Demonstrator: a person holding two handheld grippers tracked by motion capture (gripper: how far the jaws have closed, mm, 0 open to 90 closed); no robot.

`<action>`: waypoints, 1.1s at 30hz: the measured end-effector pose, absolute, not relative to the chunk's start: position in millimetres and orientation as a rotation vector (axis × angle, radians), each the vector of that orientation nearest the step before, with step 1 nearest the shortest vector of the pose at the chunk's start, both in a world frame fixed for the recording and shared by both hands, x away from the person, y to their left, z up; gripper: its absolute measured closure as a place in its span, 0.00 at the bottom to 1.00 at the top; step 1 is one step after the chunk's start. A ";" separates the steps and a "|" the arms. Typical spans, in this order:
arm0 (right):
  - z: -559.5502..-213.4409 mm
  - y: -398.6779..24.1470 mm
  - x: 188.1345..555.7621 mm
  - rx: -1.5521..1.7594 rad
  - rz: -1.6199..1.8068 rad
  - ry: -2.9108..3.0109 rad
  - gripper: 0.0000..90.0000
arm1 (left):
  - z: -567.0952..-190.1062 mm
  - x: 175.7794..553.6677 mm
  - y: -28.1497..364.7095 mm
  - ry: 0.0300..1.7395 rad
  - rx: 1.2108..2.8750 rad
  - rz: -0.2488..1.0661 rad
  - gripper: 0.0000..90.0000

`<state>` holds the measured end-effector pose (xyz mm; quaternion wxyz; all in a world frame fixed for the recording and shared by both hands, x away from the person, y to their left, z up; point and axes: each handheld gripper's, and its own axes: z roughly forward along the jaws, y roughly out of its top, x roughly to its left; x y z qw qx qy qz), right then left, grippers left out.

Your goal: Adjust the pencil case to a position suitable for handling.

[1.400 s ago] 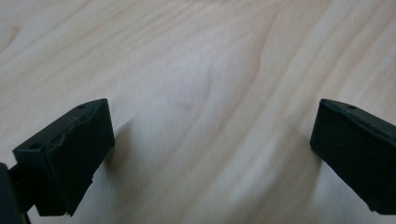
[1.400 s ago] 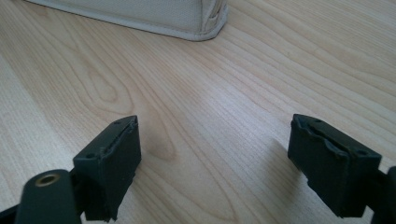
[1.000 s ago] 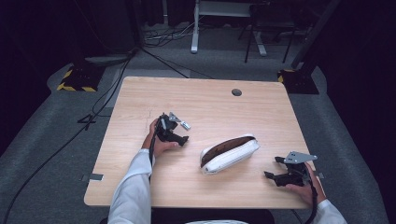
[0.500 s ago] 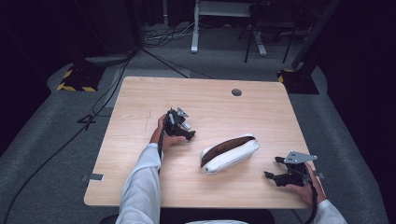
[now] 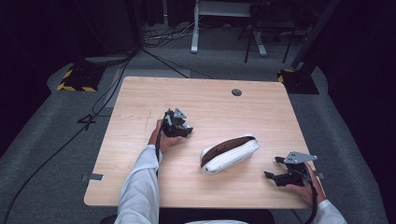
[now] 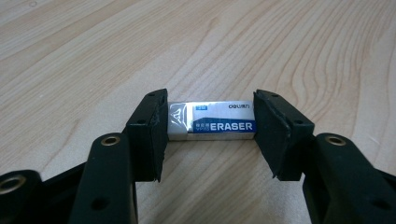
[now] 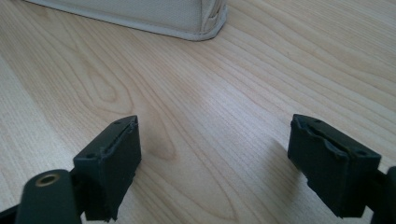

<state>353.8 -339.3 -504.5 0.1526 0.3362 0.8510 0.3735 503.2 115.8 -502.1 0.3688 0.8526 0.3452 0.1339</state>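
Eraser position: lying flat on the wooden desk, left of centre, lengthwise between the two black jaws of the left gripper. Its sleeve is white and blue, with the word ERASER facing up. In the left gripper view both pads meet the short ends of the eraser, one at each end; the jaws have just been closing and now clamp it. In the high view the left gripper stands near the desk's middle, held by the person's left hand with a white sleeve behind it.

Right gripper position: near the front right corner of the desk, held in the right hand. In the right gripper view its jaws stand wide apart with bare wood between them and nothing gripped.

Pencil case, white with a dark open top, lies at a slant between the two grippers, well apart from the eraser. Its pale corner shows ahead of the right gripper's jaws
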 end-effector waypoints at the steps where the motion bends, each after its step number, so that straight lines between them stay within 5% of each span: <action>1: -504.5 -339.3 353.8 0.964 1.072 2.441 0.20 | -502.1 501.9 115.8 0.887 2.187 0.342 0.52; 33: -504.6 -339.4 354.0 0.968 1.079 2.444 0.20 | -497.3 444.9 142.3 0.895 2.126 0.330 0.54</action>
